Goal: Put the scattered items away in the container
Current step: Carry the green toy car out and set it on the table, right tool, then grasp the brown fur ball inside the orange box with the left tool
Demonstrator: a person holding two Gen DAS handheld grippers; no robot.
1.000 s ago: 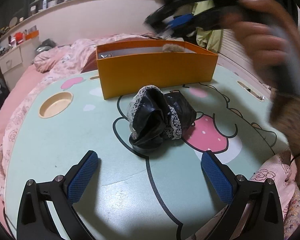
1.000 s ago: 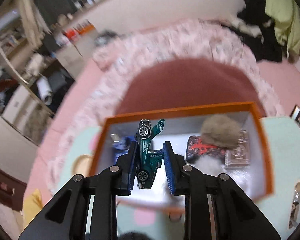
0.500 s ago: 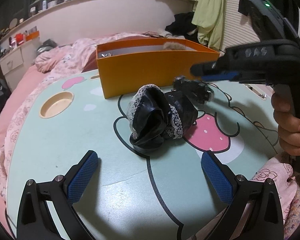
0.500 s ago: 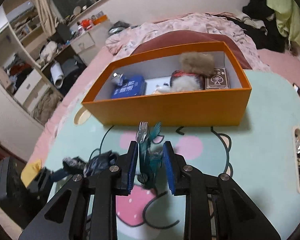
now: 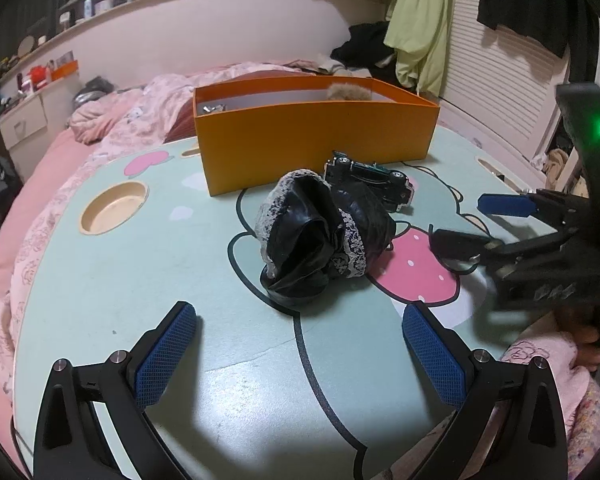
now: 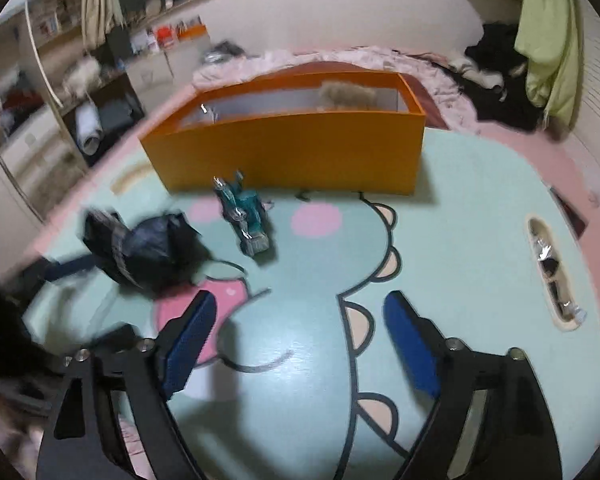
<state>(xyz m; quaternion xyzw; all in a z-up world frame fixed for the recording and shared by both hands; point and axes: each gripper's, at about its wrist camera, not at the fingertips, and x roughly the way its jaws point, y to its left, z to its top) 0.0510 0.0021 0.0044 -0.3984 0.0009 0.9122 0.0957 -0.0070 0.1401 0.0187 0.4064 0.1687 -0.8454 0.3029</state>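
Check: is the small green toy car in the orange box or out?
Out: the small green toy car sits on the table in front of the orange box.

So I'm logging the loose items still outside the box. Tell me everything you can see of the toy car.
The toy car is a small teal racer with chrome-looking wheels and what looks like a rear wing, probably metal with plastic parts. It rests on the green table, just in front of the orange box and beside the black lace-trimmed cloth. No gripper touches it. The right-wrist view is blurred, so fine markings are unreadable.

Both wrist views sit low over table, facing orange box (image 5: 316, 136) (image 6: 292, 152); left from front-left, right from front-right; both share it
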